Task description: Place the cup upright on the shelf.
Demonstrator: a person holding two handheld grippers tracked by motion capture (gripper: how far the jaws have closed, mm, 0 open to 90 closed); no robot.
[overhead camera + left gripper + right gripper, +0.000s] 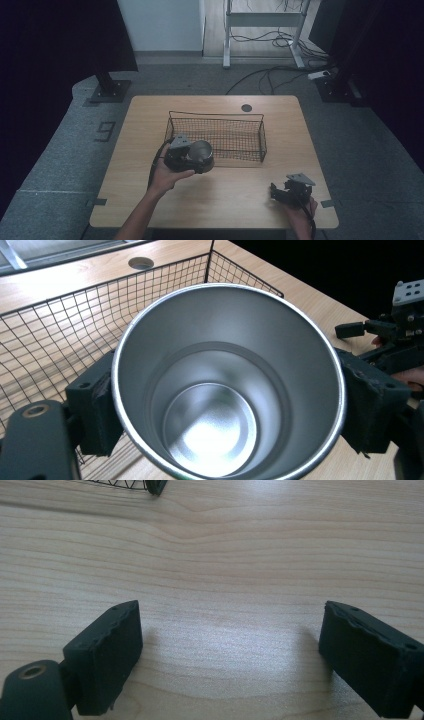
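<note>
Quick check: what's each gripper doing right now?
Left gripper: shut on the steel cup, by the basket.
Right gripper: open, holding nothing, over the table.

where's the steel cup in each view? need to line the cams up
High view: steel cup left of centre, held in the left gripper at the wire basket's near-left corner.
Left gripper view: cup centre frame, seen down its mouth, jaws pressing both sides.
Right gripper view: not in it.
Shared landmark: the wire basket.
</note>
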